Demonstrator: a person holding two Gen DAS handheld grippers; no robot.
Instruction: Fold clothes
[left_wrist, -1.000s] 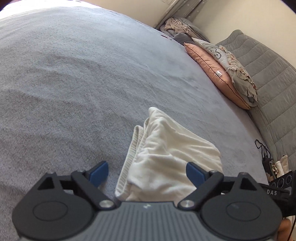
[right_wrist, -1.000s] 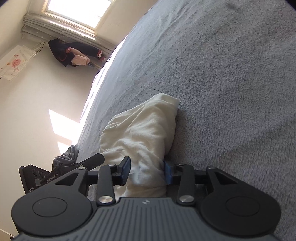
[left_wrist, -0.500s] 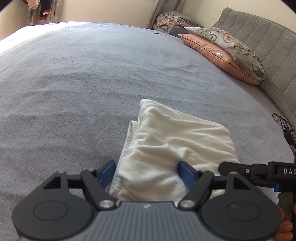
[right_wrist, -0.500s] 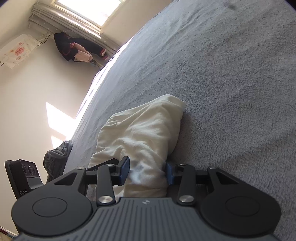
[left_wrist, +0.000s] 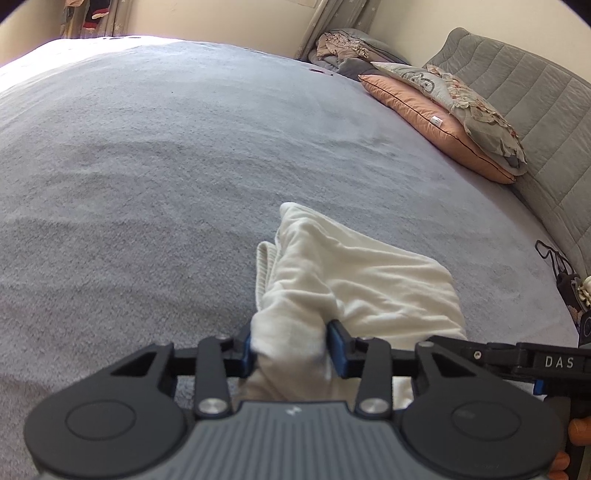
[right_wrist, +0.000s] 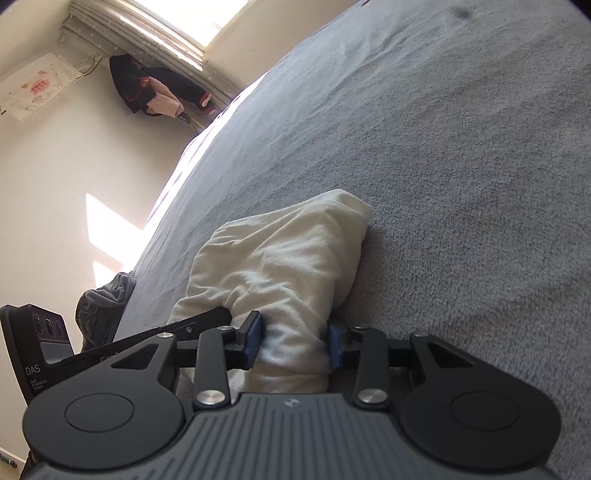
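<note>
gripping the near edge of the cream garment (left_wrist: 354, 273) with both tongs, the person stands at the foot of the grey bed (left_wrist: 155, 155), where the cloth lies bunched in a loose, half-folded heap close to the edge. the left gripper (left_wrist: 291, 349) has just been closing, and its blue pads now pinch a thick wad of the fabric between them. the right gripper (right_wrist: 291, 345) has also just been narrowing and squeezes its own bundle of cloth, jaws part-way shut with the fabric filling the gap. the two tools sit close, side by side on the same edge.

this looks like the start of a fold: the hem is taken, nothing laid over yet. the next move, i'd guess, calls for lifting both corners together, drawing them apart so the cloth goes taut, then carrying the edge over towards the pillows (left_wrist: 443, 114). uneven lift could let layers slip from the thick wad.
</note>
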